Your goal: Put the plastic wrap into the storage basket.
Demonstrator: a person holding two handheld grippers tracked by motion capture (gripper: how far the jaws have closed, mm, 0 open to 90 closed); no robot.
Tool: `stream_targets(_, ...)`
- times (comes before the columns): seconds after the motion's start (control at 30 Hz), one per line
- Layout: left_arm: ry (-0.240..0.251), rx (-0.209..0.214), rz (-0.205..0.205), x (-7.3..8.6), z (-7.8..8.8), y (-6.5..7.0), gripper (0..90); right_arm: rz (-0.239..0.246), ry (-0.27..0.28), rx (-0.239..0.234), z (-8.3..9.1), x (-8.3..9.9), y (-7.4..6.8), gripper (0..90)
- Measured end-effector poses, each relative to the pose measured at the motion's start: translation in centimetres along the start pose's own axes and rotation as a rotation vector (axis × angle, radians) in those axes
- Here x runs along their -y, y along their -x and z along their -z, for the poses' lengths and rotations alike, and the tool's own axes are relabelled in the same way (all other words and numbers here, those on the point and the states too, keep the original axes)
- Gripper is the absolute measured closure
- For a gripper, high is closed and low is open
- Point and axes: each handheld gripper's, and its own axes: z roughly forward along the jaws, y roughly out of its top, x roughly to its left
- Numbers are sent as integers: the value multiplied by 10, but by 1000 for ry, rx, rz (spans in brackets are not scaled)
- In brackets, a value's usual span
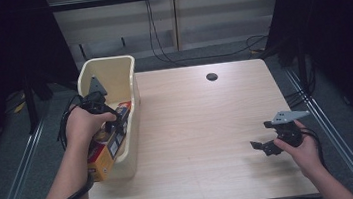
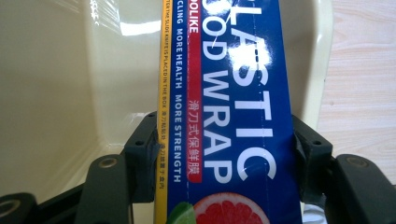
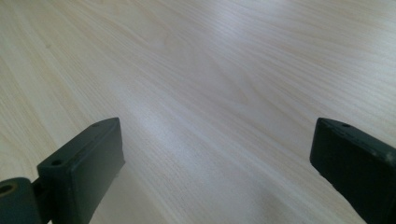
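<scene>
- Two claws: we see the left claw (image 1: 114, 122) clamped on the plastic wrap box (image 2: 233, 116), which lies inside the cream bin (image 1: 124, 80) at the counter's (image 1: 207, 126) left edge.
- We see the right claw (image 1: 265, 137) spread wide, grasping nothing, low over bare counter.

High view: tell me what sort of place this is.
Probably a lab or recording workspace: a bare wooden table with a cable hole, loose cables along the wall, and dark curtains at the sides.
</scene>
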Motion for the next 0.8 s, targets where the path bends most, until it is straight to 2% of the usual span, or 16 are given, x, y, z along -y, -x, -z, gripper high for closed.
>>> stream_targets(0.27,-6,0,-6,-1,-1,-2,398,0,0,0,0,0,0,25)
stream_targets(0.37,3,-10,2,-1,-3,-1,398,-4,-3,-3,0,0,0,25)
stream_targets(0.4,-11,-2,-2,-2,-2,-2,397,-5,-1,-2,0,0,-1,26)
stream_targets(0.6,-6,-1,14,-2,-5,-2,396,-1,0,-1,0,0,0,26)
stream_targets(0.8,-12,-8,5,-3,-5,-3,394,-2,1,-2,0,0,0,25)
